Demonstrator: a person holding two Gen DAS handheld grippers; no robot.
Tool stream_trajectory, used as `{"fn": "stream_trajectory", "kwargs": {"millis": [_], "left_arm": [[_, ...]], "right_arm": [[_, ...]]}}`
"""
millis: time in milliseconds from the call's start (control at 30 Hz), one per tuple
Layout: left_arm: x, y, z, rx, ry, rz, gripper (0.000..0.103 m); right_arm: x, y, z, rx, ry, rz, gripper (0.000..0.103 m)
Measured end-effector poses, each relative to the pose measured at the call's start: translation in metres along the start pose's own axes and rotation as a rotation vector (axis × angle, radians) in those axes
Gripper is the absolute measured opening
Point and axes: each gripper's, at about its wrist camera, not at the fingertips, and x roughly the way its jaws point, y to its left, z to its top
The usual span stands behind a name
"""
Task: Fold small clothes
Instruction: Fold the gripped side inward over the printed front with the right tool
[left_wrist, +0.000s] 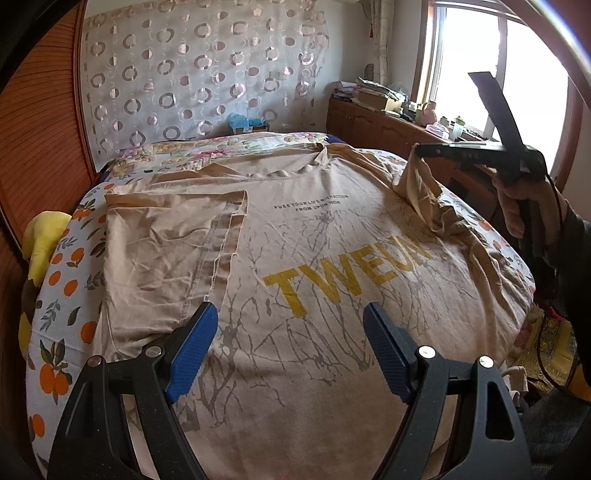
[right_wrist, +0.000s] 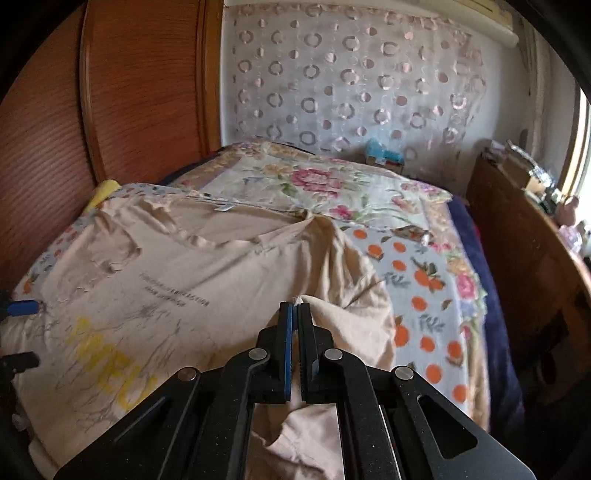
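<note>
The tan T-shirt (left_wrist: 332, 266) lay spread print-up on the bed (left_wrist: 62, 280), its left sleeve (left_wrist: 166, 251) already folded inward. The right gripper (right_wrist: 295, 306) was pressed together, pinching the right sleeve (left_wrist: 417, 184) by its hem and holding it raised off the bed. The left gripper (left_wrist: 291, 332) hovered with jaws spread over the near part of the shirt, holding nothing. To fold well, the sleeve probably needed carrying leftward, kept taut, then laid flat to mirror the other; the left gripper could pin the body against dragging.
</note>
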Motion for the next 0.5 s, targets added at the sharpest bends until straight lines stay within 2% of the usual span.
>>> {"fn": "stream_trajectory", "kwargs": {"millis": [233,367,433,467,500], "left_arm": [[0.000,0.003,-0.002,-0.009,0.001,-0.001,0.082],[-0.002,0.005,-0.003,-0.013,-0.001,-0.001,0.082],[-0.003,0.006,-0.003,-0.016,-0.002,0.002,0.082],[-0.003,0.007,-0.002,-0.017,-0.002,0.003,0.082],[-0.003,0.007,-0.002,-0.018,-0.003,0.003,0.082]], "right_arm": [[0.004,0.019,0.020,-0.001,-0.022,0.130,0.002],[0.002,0.038,0.033,-0.005,-0.043,0.255,0.003],[0.003,0.042,0.033,-0.028,-0.036,0.233,0.016],[0.002,0.043,0.032,-0.039,-0.035,0.203,0.035],[0.001,0.040,0.030,-0.038,-0.039,0.196,0.041]]}}
